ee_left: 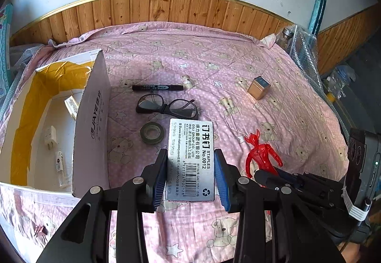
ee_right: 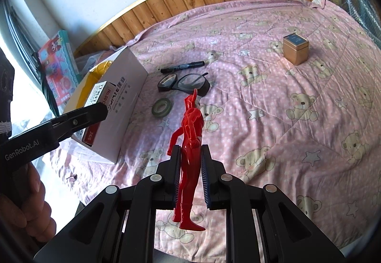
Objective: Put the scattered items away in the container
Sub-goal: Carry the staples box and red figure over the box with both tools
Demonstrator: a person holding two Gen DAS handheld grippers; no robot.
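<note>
The staples box (ee_left: 191, 158) is clamped in the left hand-held gripper (ee_left: 190, 177), nearer the container (ee_left: 91, 120) at its left, while the red figure (ee_right: 189, 156) is gripped by the right hand-held gripper (ee_right: 190, 175)

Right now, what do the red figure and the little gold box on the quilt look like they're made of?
Red figure: likely hard plastic, glossy and slightly translucent, with light glowing through its limbs. Gold box: probably tin, with a satin metallic sheen, crisp edges and a blue label on its lid; metallic card can't be ruled out.
</note>
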